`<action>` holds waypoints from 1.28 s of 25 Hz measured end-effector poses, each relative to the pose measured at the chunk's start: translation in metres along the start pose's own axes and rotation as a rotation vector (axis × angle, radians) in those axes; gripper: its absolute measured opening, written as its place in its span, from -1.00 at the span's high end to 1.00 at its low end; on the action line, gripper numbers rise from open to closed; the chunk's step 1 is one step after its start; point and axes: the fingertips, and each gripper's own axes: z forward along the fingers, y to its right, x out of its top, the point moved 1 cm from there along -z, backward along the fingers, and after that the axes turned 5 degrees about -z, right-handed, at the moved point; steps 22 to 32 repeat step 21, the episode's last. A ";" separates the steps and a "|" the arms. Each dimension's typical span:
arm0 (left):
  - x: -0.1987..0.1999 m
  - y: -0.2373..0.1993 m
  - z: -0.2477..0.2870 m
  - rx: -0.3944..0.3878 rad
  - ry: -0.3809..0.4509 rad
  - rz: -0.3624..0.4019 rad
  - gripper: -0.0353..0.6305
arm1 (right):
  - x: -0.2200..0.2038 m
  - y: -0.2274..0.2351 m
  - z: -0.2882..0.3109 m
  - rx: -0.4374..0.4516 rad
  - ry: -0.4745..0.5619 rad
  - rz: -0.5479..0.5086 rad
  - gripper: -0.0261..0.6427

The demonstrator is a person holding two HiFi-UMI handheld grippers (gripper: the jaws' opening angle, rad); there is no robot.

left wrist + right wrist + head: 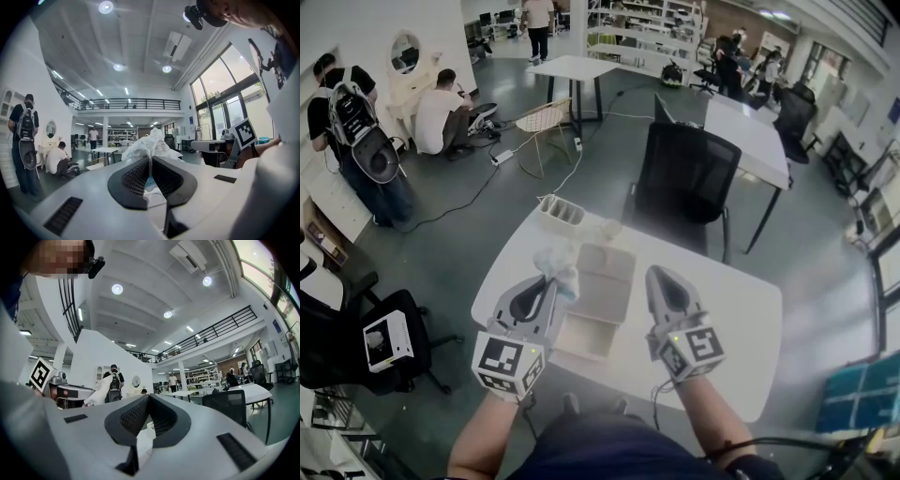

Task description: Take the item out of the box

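the left gripper [151,158] has its black, ribbed jaws pinched narrow on a crinkled, thin plastic bag [151,142], whitish and half see-through with fine print on it; the film bunches into a peaked wad past the jaw tips and a strip of it runs down between the pads. in the head view this left gripper [549,281] holds the bag [560,265] over the left edge of the open cardboard box [605,281], whose plain brown flaps are folded out flat. the right gripper [148,397] has its jaws drawn together tip to tip with nothing between them; in the head view it [657,274] stands just beside the box's right side. the box sits about mid-way on a smooth white table [727,314] with rounded corners. a pale slotted holder [560,212] stands at the table's far left corner, and a black mesh office chair [686,180] stands behind its far edge.
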 end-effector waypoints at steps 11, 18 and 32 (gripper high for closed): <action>-0.006 -0.003 0.000 0.002 -0.014 -0.007 0.76 | -0.007 0.001 0.002 -0.011 -0.011 0.018 0.87; -0.008 -0.003 -0.001 0.001 -0.016 -0.020 0.76 | -0.008 -0.004 0.000 -0.010 -0.017 0.028 0.87; -0.012 -0.003 -0.003 -0.004 -0.022 -0.022 0.76 | -0.011 -0.006 -0.001 -0.017 -0.022 0.030 0.87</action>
